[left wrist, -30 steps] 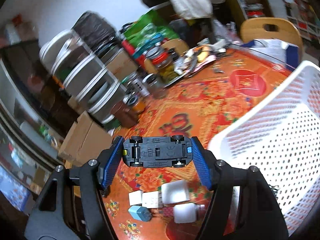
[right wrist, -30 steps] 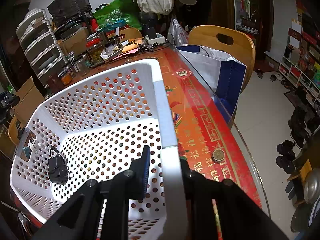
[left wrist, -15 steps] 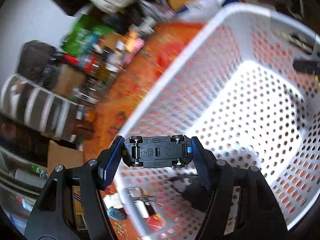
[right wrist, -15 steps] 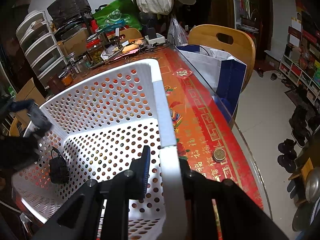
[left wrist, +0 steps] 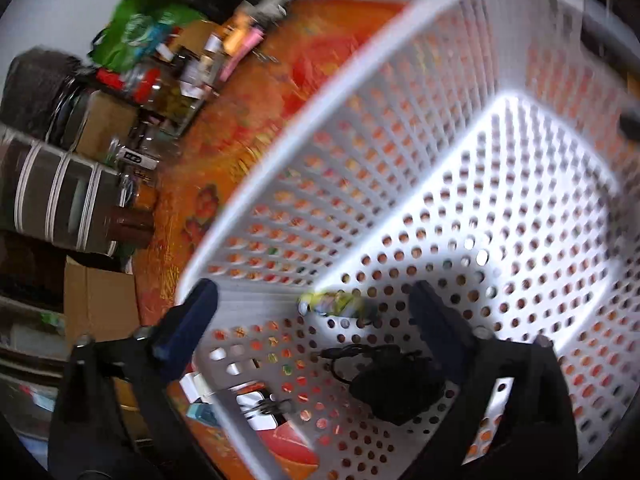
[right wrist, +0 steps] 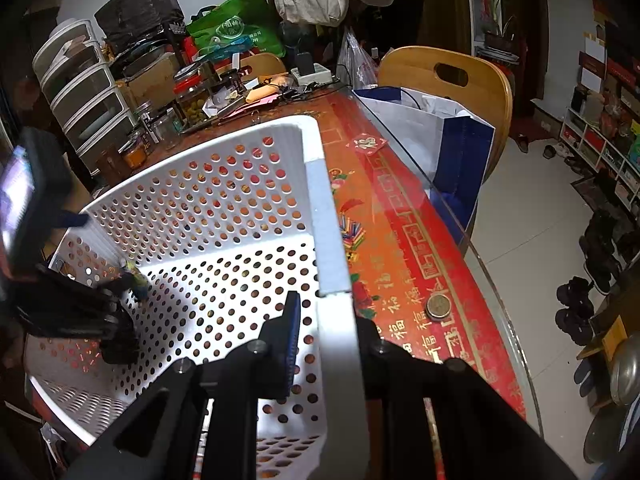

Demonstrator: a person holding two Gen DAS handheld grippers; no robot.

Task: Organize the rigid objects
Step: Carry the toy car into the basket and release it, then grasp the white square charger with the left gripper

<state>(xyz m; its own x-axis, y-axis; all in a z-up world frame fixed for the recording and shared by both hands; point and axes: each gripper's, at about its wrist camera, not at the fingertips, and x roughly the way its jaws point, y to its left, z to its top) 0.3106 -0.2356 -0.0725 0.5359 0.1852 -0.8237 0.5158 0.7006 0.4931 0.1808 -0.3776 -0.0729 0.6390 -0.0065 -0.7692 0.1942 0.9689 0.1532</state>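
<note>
The left gripper (left wrist: pixel 312 312) is angled down over the white basket (left wrist: pixel 400 168), jaws opening, nothing pressed; the blurred toy car (left wrist: pixel 336 304) is seen between them; the right gripper (right wrist: pixel 326 320) is clamped on the basket's rim at lower centre.

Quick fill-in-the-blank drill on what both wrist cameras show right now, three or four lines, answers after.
1. The right tongs are clamped on the rim of the white ____.
2. The left tongs, jaws opening, grip ____; the blurred toy car is free of them.
3. A black corded adapter lies on the basket's ____.
4. On the red tablecloth right of the basket sits a round ____.

Missing words: basket; nothing; floor; coin
</note>
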